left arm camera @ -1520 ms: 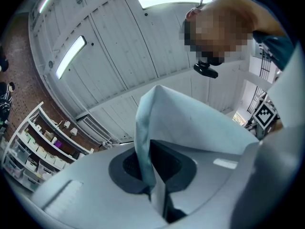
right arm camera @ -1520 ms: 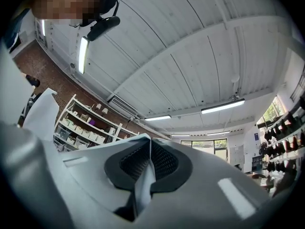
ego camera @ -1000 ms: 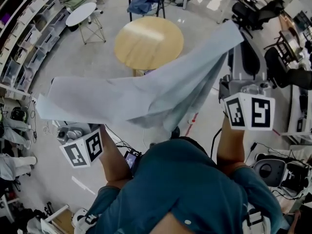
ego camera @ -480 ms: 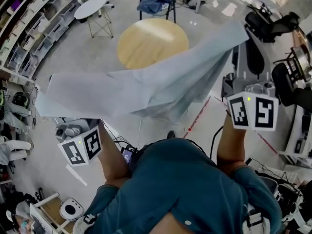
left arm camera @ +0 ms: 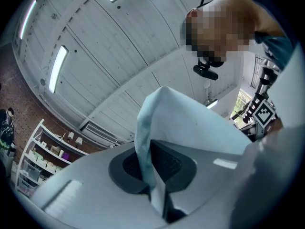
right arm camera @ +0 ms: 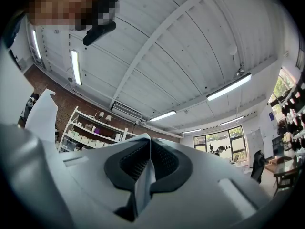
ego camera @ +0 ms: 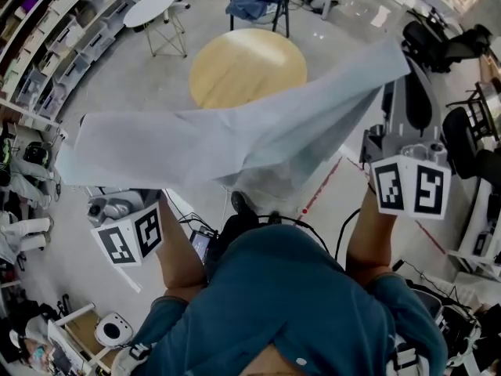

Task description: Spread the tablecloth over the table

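I hold my bare left forearm and right forearm out wide apart, my left gripper and right gripper both pointing upward, each with jaws pinched together on the pale blue-grey fabric tablecloth.

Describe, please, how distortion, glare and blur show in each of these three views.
Head view: strong fisheye bends the shelves at the left edge; the light is even, and the tablecloth shows no motion blur. Left gripper view: dark rounded corners, ceiling lamps glaring white. Right gripper view: the same dark corners and lamp glare; the window is bright yet readable.
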The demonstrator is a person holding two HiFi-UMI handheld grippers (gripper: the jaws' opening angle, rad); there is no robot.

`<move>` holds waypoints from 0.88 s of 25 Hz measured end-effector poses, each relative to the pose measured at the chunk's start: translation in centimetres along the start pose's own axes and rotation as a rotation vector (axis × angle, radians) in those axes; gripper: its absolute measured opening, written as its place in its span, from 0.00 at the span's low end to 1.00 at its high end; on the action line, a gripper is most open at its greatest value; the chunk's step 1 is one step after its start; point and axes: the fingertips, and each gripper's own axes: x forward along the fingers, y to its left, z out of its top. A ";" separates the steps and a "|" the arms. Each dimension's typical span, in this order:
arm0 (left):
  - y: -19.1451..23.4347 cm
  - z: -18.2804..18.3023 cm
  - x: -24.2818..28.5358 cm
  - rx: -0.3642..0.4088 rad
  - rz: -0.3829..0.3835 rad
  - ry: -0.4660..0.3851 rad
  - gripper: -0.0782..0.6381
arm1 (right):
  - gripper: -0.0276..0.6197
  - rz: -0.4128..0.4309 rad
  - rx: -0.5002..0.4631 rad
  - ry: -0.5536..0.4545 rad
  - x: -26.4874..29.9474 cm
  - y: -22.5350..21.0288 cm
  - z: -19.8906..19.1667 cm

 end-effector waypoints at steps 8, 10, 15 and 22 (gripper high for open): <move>0.4 -3.8 4.1 -0.062 -0.048 -0.008 0.11 | 0.06 -0.069 -0.037 0.030 2.1 -1.2 -1.1; 0.6 -4.5 5.1 -0.075 -0.056 -0.010 0.11 | 0.06 -0.088 -0.047 0.032 2.5 -1.6 -1.0; 2.4 -6.4 7.4 -0.096 -0.068 -0.026 0.11 | 0.06 -0.138 -0.071 0.019 4.6 -1.9 -1.1; 6.3 -9.2 10.1 -0.122 -0.074 -0.038 0.11 | 0.06 -0.180 -0.097 0.025 8.4 -0.5 -1.9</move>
